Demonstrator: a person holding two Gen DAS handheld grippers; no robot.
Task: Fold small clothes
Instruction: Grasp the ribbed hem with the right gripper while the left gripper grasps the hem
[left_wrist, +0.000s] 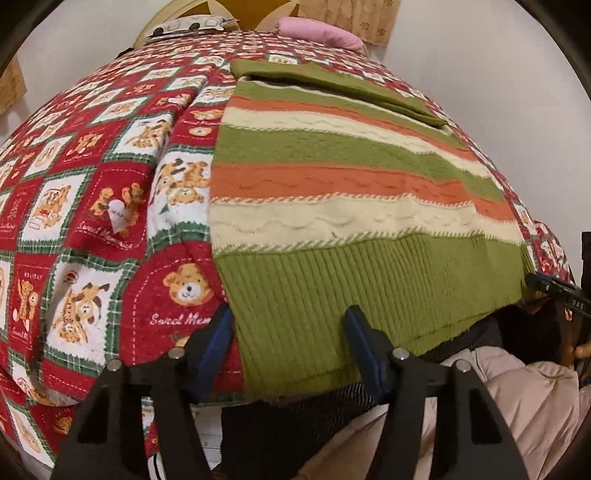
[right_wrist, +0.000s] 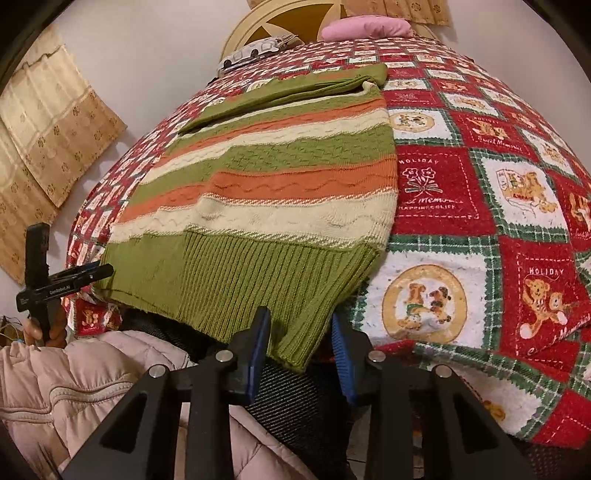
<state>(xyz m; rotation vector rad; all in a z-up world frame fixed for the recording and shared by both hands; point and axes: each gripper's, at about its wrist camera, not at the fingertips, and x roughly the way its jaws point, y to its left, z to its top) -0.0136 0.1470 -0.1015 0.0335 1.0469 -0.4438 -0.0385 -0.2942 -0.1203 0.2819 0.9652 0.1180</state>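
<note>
A striped knit sweater (left_wrist: 332, 184) in green, orange and cream lies flat on the bed, its ribbed green hem toward me and a green sleeve (left_wrist: 332, 85) folded across the far end. It also shows in the right wrist view (right_wrist: 266, 177). My left gripper (left_wrist: 288, 325) is open, its fingers straddling the hem's left corner. My right gripper (right_wrist: 299, 328) is open, its fingers either side of the hem's right corner (right_wrist: 295, 354). Each gripper shows in the other's view, the right one (left_wrist: 554, 291) and the left one (right_wrist: 74, 277), at the opposite hem corner.
A red, white and green teddy-bear blanket (left_wrist: 92, 203) covers the bed. A pink pillow (right_wrist: 365, 27) and a patterned cushion (right_wrist: 255, 51) lie at the headboard. My beige puffer jacket (right_wrist: 74, 387) is below the bed's near edge. Curtains (right_wrist: 40, 147) hang at left.
</note>
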